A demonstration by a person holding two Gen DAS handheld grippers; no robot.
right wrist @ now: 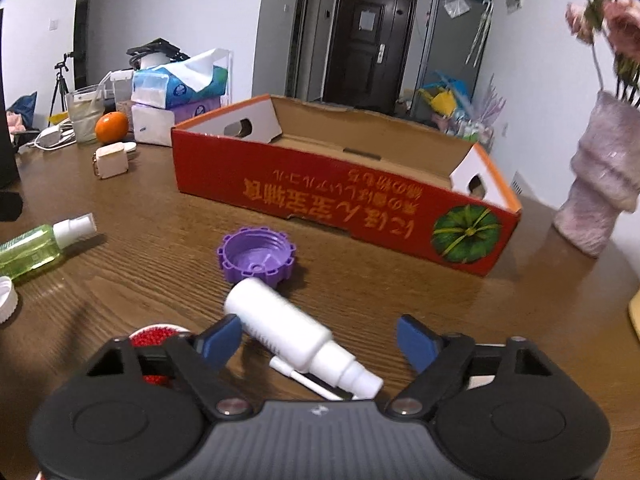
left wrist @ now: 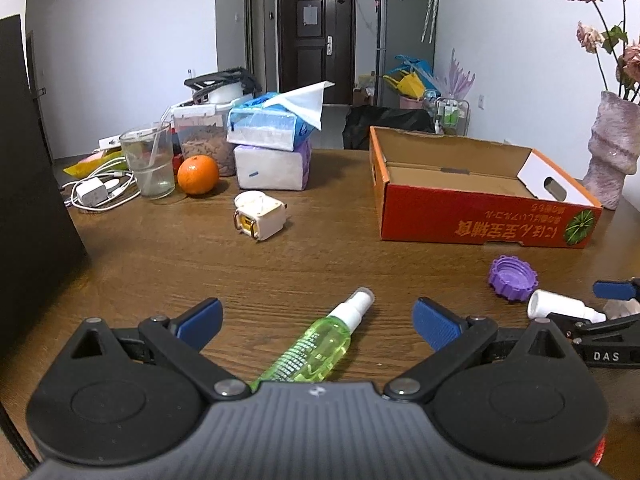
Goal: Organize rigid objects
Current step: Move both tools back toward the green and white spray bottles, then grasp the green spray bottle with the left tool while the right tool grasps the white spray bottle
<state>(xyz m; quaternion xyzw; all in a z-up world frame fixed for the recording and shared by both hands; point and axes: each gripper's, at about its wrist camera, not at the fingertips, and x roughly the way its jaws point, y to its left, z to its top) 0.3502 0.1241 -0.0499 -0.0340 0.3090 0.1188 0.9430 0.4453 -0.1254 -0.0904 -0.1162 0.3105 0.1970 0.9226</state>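
On the wooden bench [left wrist: 168,256] the red cardboard box [right wrist: 344,196] is sitting open-topped and looks empty, likely the bin for the loose items. Left tool [left wrist: 318,318] is hovering with jaws spread wide either side of the green spray bottle [left wrist: 316,350], which is lying flat, not gripped. Right tool [right wrist: 320,340] is likewise gaping around the white bottle [right wrist: 296,332], lying tilted with its base against the purple cap [right wrist: 256,256], probably lining up a pick.
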